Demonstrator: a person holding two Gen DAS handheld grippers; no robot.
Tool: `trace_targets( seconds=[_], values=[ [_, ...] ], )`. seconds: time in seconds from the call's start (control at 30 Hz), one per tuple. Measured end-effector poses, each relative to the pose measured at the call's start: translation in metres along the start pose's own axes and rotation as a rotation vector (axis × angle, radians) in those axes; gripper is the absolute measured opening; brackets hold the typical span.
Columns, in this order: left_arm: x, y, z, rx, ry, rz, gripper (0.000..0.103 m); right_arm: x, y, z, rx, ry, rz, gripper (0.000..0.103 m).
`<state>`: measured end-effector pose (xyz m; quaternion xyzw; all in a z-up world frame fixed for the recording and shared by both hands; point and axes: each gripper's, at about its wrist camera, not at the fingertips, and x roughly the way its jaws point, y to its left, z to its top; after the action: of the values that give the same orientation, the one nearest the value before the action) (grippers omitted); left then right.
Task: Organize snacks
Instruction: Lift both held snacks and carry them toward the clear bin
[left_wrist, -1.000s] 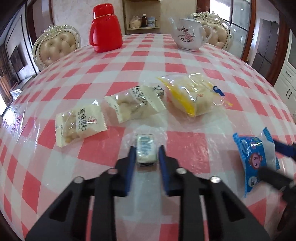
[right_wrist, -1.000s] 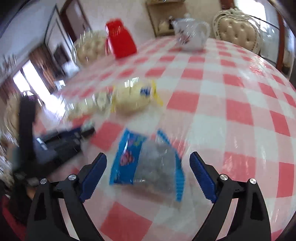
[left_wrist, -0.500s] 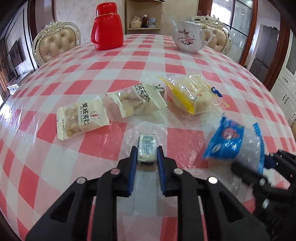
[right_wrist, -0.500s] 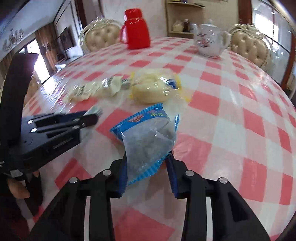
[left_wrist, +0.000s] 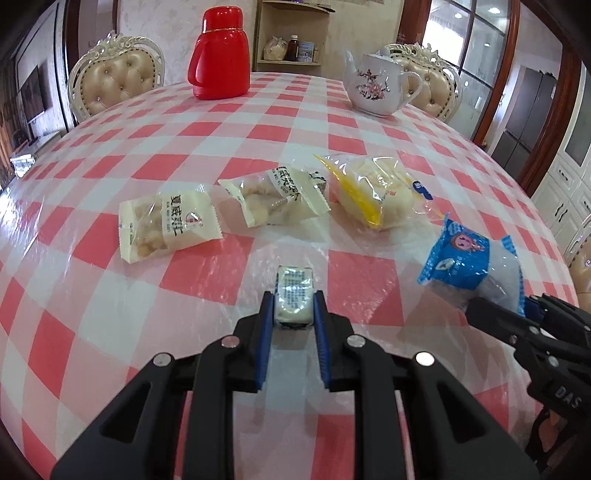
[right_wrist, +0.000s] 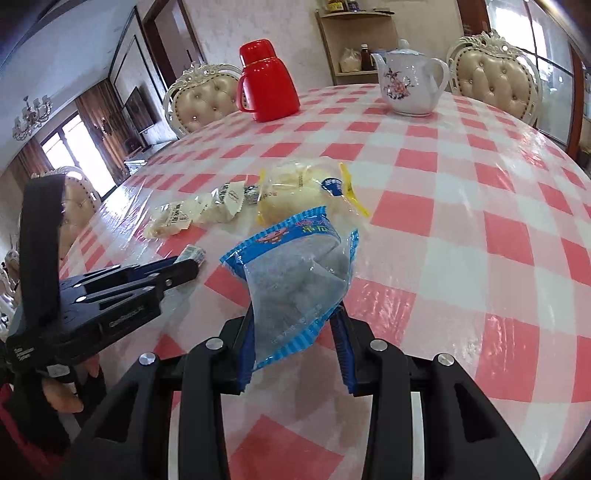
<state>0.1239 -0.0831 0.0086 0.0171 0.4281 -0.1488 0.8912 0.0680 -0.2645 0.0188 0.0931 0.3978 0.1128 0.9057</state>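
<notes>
Lower centre of the frame: the right claw (right_wrist: 295, 325), spread a second ago, now pinches the blue-and-clear plastic snack bag (right_wrist: 295, 280), apparently lifted off the red-checked desk (right_wrist: 480, 221), ready for sorting; the left claw (left_wrist: 294, 314) keeps gripping the small white wrapped sweet (left_wrist: 293, 295).
</notes>
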Motion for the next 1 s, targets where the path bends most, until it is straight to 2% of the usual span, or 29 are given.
trace_targets(
  seconds=[0.43,0.63,1.0],
  values=[
    [-0.043,0.001,-0.033,-0.076,-0.056,0.013,0.021,-0.006,-0.003,-0.004,0.049,-0.029,0.034,0.037],
    [-0.065,0.007,-0.058,-0.087,-0.045,0.048,0.021,-0.013,0.016,-0.019,0.030,-0.018,0.068,0.037],
    [-0.108,0.015,-0.097,-0.045,-0.054,0.078,0.021,-0.049,0.066,-0.060,-0.029,-0.030,0.123,0.037]
  ],
)
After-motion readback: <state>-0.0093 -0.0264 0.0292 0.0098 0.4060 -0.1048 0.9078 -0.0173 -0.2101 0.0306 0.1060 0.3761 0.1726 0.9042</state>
